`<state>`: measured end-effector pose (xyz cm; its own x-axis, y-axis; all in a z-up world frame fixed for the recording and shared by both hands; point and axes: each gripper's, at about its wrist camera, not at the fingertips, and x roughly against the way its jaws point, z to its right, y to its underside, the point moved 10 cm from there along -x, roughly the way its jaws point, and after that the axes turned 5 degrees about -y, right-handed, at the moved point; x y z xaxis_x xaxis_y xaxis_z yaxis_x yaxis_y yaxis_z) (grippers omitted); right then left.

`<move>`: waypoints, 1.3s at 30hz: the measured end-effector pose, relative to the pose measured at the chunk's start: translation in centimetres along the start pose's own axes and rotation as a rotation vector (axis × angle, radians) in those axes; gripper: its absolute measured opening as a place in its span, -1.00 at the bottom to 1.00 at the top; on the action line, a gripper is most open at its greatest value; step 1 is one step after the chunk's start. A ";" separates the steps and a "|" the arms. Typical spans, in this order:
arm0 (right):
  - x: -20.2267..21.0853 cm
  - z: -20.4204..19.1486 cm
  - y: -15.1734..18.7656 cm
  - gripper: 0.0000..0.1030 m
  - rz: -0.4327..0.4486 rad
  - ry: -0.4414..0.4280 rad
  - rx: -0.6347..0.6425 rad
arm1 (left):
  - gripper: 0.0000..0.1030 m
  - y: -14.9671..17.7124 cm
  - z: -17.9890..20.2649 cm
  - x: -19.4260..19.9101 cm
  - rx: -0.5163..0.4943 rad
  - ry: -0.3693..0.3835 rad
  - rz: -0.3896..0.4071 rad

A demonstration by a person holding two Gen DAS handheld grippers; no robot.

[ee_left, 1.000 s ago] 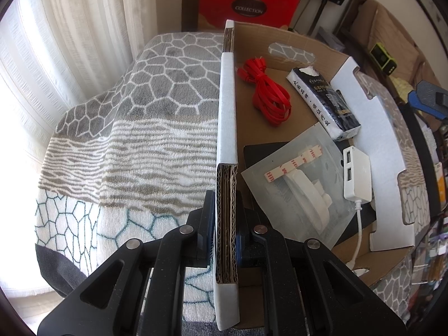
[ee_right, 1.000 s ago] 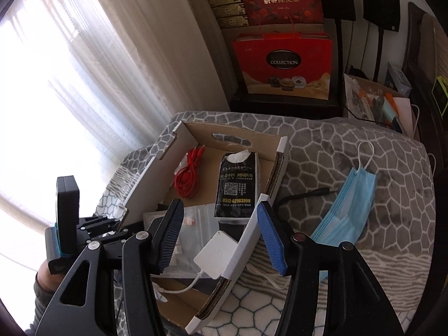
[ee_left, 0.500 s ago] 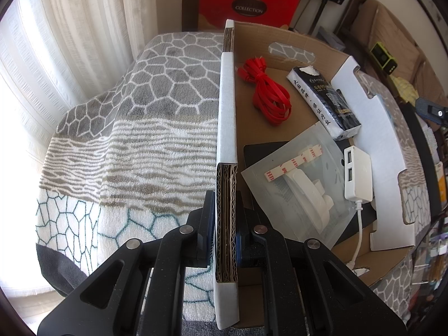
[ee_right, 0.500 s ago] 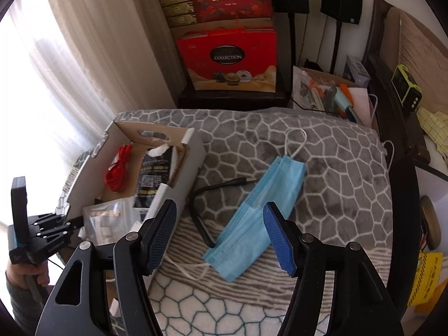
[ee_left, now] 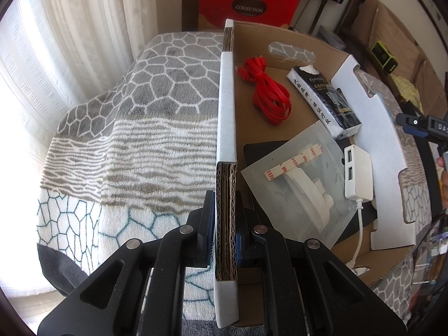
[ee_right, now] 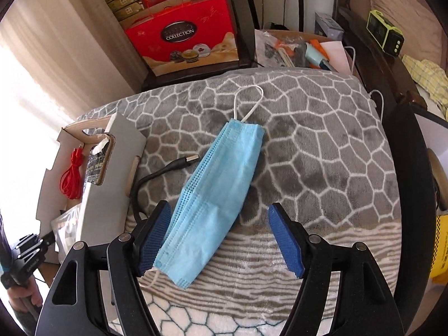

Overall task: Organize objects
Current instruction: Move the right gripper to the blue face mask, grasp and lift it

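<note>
A soft, pleated light-blue paper face mask [ee_right: 215, 196] lies flat on the fuzzy grey-and-white blanket [ee_right: 322, 151] in the middle of the right wrist view. Its thin white ear loop [ee_right: 249, 100] curls above it. The right gripper [ee_right: 218, 238] hangs over the mask's lower end. Its blue bumpy pads [ee_right: 285, 240] are spreading wider, and the mask's lower end shows between them, not pinched. A bendy black cable with a silver plug [ee_right: 168, 168] lies just left of the mask.

At the left edge stands the brown-and-white cardboard box [ee_left: 226, 106]. The left gripper [ee_left: 225, 240] pinches its thick ridged wall tight. Inside the box lie a red flat cord bundle [ee_left: 266, 95], a black tissue pack [ee_left: 324, 100], a clear plastic bag [ee_left: 294, 184] and a white boxy USB hub [ee_left: 358, 173].
</note>
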<state>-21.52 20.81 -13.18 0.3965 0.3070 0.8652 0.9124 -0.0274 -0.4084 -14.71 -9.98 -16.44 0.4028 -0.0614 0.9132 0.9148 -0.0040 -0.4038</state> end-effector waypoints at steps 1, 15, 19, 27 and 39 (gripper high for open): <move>-0.2 0.1 0.0 0.43 -0.003 -0.008 -0.008 | -0.80 0.0 0.0 0.0 0.000 0.000 0.000; -2.0 -0.2 0.3 -0.75 0.003 -0.035 -0.050 | -0.81 0.0 0.0 0.1 0.002 0.002 0.000; 0.1 0.2 -0.6 -0.78 0.059 -0.033 -0.050 | -0.81 0.1 0.0 0.1 0.000 0.000 -0.001; 6.3 -0.7 -3.4 -0.78 0.184 0.001 0.018 | -0.80 0.1 -0.1 0.3 -0.001 -0.001 -0.001; 8.9 -12.2 -2.2 -0.76 0.168 -0.166 0.224 | -0.80 0.3 -0.1 0.5 0.005 0.001 -0.001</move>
<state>-18.81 12.00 -1.04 0.5010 0.4676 0.7283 0.7832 0.1132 -0.6114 -14.26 -10.11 -16.10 0.4014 -0.0626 0.9138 0.9156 0.0007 -0.4022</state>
